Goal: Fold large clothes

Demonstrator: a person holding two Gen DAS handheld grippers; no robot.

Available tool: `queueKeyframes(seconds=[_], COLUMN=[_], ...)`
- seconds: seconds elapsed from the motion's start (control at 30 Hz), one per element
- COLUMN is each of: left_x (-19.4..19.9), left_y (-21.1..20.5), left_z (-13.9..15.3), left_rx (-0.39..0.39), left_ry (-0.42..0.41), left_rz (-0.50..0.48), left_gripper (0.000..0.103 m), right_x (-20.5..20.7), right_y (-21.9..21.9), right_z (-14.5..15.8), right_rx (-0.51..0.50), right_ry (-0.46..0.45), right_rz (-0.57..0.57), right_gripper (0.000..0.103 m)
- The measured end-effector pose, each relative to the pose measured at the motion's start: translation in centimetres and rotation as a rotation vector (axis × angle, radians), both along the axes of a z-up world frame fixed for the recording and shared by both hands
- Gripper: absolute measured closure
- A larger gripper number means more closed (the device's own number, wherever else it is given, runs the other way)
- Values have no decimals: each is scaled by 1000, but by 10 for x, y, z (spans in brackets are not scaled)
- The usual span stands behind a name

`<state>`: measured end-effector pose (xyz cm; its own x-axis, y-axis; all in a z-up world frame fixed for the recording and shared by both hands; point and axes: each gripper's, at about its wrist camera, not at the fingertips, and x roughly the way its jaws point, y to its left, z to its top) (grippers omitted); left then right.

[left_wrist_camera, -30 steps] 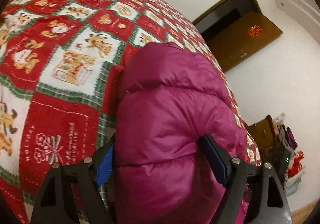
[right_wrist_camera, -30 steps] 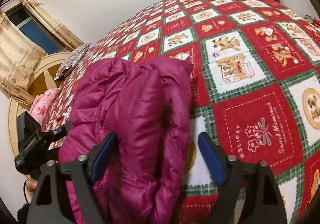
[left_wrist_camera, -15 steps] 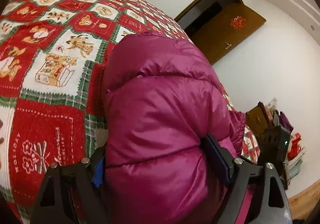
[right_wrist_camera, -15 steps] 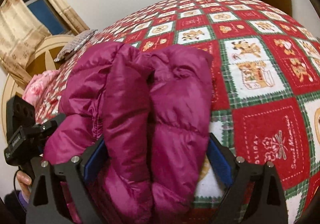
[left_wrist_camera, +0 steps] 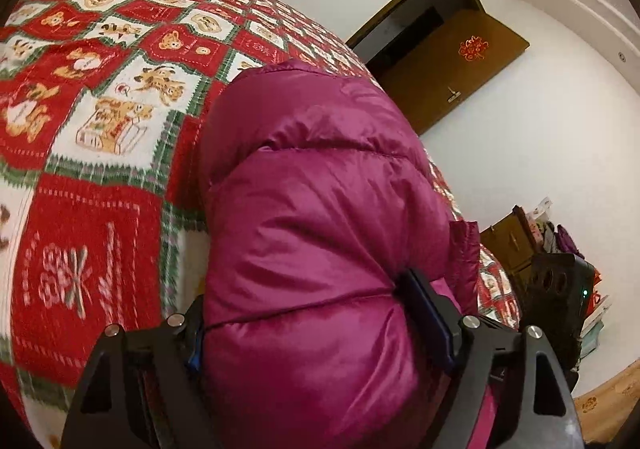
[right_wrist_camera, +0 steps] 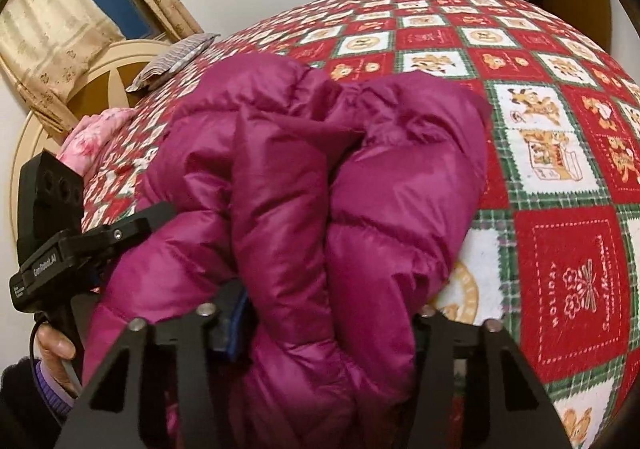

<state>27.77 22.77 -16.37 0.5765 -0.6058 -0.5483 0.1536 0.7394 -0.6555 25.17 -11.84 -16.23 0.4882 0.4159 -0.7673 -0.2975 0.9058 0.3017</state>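
A magenta puffer jacket [left_wrist_camera: 320, 209] lies bundled in thick folds on the red, white and green Christmas bedspread [left_wrist_camera: 92, 153]. My left gripper [left_wrist_camera: 320, 333] is clamped around a fat fold of it, jaws wide apart but pressing into the padding. In the right wrist view the jacket [right_wrist_camera: 320, 189] fills the middle. My right gripper [right_wrist_camera: 328, 325] grips another thick roll of it, the fingers sunk in the fabric. The left gripper's body [right_wrist_camera: 52, 241] and the hand that holds it show at the left of that view.
The bedspread [right_wrist_camera: 560, 153] stretches to the right and far side. A headboard [right_wrist_camera: 96, 81], striped pillow [right_wrist_camera: 172, 61] and pink cloth [right_wrist_camera: 96, 133] lie at the bed's far left. An open brown door [left_wrist_camera: 452, 65] and a cluttered cabinet [left_wrist_camera: 532, 237] stand by the wall.
Both grippers have pushed further onto the jacket and closed on its folds. The jacket has bunched up into a taller, tighter bundle and fills more of both views.
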Motion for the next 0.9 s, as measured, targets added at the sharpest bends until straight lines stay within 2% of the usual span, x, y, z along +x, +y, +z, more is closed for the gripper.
queueKeyframes(seconds=[0.13,0.33,0.63,0.67,0.9], left_x=[-12,-21,-18,-16,-6], left_y=[-2,-21,-68,-74,-122], left_z=[5,28,69,73,96], left_rx=[-15,-27,-47,-49,-66], left_ry=[-11,-54,-134,-140,-177], left_rz=[-5,-53,-145,-157,-261], left_gripper=[22,22,22,22,22], right_x=[-12,-31,-50,-53,-66], right_y=[4,-4,-39,-44,-91], right_z=[8,28,64,67,95], right_rx=[-31,-47,-69,-50,-81], right_ry=[-22,-60,-144,-149,-205], right_rz=[2,-29,-121,-80,-184], right_gripper=[60,68,71,71,72])
